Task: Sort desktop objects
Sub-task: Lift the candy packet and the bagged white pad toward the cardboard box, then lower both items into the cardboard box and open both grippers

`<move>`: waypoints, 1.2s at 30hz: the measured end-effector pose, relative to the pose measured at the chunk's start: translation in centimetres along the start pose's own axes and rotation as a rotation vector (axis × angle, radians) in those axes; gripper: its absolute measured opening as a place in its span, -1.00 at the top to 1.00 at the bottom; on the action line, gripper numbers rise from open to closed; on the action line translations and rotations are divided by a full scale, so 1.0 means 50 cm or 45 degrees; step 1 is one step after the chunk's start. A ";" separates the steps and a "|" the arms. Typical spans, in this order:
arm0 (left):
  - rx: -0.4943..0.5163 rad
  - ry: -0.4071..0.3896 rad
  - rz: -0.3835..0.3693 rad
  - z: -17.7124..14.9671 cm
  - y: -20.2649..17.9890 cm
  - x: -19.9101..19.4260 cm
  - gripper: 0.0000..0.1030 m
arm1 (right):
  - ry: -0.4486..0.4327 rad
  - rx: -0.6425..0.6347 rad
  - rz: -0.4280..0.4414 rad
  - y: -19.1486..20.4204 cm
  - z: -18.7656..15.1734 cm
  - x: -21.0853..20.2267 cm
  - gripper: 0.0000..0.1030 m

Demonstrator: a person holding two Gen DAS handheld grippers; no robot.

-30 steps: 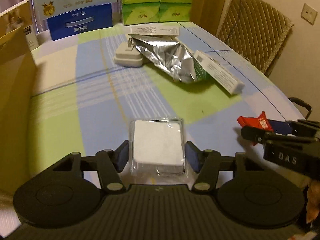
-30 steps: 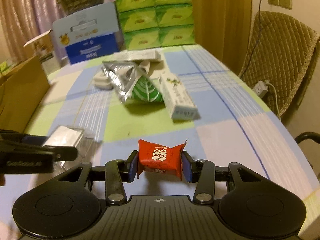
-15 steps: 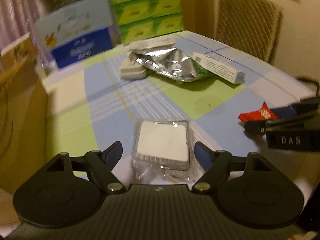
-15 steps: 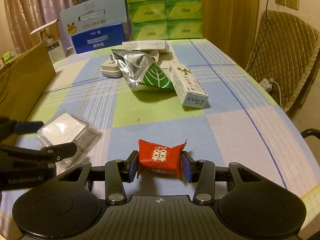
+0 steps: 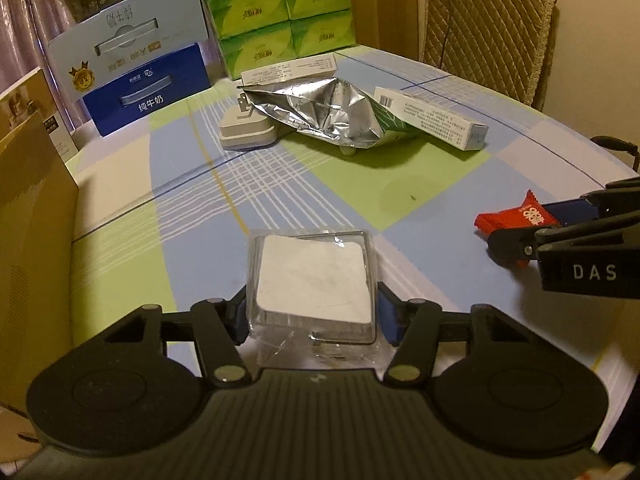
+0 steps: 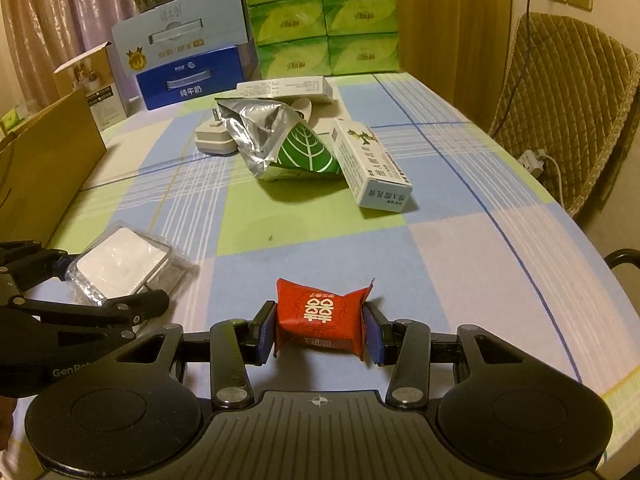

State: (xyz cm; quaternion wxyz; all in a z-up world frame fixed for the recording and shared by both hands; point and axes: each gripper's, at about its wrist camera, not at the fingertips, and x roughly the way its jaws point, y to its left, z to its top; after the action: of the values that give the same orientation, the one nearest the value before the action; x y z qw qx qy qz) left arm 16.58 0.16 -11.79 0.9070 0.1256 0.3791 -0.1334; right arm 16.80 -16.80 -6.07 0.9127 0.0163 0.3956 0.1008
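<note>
Desktop objects lie scattered over the checked blue-and-green counter (image 6: 460, 184), and two are already in hand. At the left edge of the right wrist view stands an open brown cardboard box (image 6: 44, 160), probably the bin for sorted things, though that is a guess. Toward the upper middle, a crumpled silver foil bag with a green leaf print (image 6: 280, 140) sprawls over a white plug adapter (image 6: 212, 138), with a long white carton (image 6: 370, 166) leaning just beside it; these are untouched.

Lower left in that view, the left gripper (image 5: 312, 314) has its jaws clenched on a white square pad in a clear plastic case (image 5: 312, 280), which tilts forward and seems barely lifted off the cloth. At the lower centre the right gripper (image 6: 319, 332) grasps a small red foil-wrapped candy (image 6: 320, 314), its jaws pressed to both ends, low over the counter. Holding one item per hand looks meant to clear both in a single trip.
</note>
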 end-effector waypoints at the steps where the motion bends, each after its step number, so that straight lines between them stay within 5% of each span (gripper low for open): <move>1: -0.017 0.005 -0.006 0.000 0.001 -0.002 -0.02 | 0.000 0.003 0.003 0.000 0.000 -0.001 0.18; 13: -0.171 -0.057 -0.052 0.016 0.021 -0.063 -0.01 | -0.057 -0.008 0.031 0.012 0.010 -0.025 0.18; 21: -0.156 -0.123 -0.015 0.038 0.027 -0.122 -0.01 | -0.125 -0.042 0.061 0.042 0.036 -0.067 0.18; 29: -0.189 -0.187 0.076 0.074 0.086 -0.223 -0.01 | -0.208 -0.109 0.188 0.121 0.088 -0.129 0.18; 36: -0.244 -0.232 0.237 0.070 0.225 -0.348 -0.01 | -0.241 -0.211 0.383 0.260 0.158 -0.161 0.18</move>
State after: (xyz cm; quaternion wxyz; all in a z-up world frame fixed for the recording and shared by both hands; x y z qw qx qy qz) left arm 10.90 12.05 4.57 0.9539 0.0604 0.2931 -0.0227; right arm 14.96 -5.24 6.55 0.9188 0.0095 0.2913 0.2663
